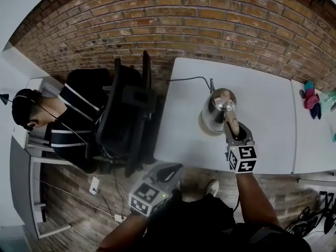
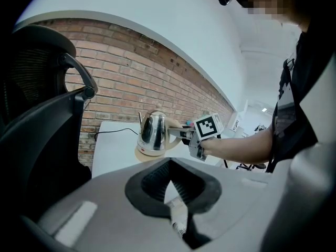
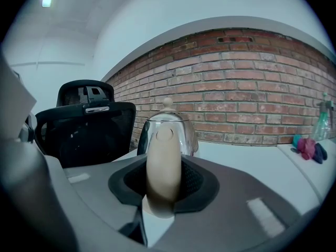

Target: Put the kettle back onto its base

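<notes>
Shiny steel kettle [image 1: 216,112] upright over beige base [image 1: 201,126].

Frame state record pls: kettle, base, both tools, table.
kettle: steel, upright, appears seated on the base
base: beige disc under the kettle, on the white table
cord: runs across the table toward the brick wall
right tool: shut on the beige handle
left tool: jaws together, empty, off the table's near edge, by the black chair
status: kettle looks placed, not yet released

Overhead, 2 low views toward kettle [image 1: 219,112]
</notes>
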The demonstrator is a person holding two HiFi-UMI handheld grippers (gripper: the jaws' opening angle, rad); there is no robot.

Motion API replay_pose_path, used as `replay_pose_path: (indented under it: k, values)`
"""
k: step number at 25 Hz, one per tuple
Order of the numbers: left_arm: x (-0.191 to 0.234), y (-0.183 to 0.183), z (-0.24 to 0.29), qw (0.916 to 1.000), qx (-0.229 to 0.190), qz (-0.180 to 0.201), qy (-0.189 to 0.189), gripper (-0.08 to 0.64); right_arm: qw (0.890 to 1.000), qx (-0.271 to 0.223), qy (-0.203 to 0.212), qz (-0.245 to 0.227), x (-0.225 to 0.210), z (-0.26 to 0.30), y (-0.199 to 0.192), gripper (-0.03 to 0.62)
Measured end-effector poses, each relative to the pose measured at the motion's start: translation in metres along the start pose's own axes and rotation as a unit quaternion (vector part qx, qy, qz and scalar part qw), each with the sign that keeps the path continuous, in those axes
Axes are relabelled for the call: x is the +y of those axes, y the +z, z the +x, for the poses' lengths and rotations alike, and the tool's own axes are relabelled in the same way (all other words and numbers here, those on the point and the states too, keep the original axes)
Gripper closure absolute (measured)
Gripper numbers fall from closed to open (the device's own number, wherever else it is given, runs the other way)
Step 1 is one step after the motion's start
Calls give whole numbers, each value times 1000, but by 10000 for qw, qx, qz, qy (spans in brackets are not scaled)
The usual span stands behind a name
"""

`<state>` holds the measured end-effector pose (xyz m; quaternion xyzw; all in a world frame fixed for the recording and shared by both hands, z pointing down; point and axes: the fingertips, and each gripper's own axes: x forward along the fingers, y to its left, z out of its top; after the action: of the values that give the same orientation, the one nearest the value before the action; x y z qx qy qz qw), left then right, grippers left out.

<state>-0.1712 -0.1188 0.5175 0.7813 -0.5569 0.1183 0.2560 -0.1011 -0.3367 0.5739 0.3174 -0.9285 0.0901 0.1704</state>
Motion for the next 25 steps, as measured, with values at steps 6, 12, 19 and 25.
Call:
replay_pose_path:
  k: [6,12,19,25]
  values:
    - [8,1,2,10000,19,-10,33,558,10000,11,56,-3,5,8,-2,466]
    - [14,8,7,10000,-28,2,65,558,9999,-17,103,30,9,8,-6,466]
    - [12,9,11,10000,13,8,-9,558,9999,-70,110,-51,13,2,-10,466]
    - [11,10,11,10000,50,58,-53,558,9999,-92,108,-87,15,0,-11,465]
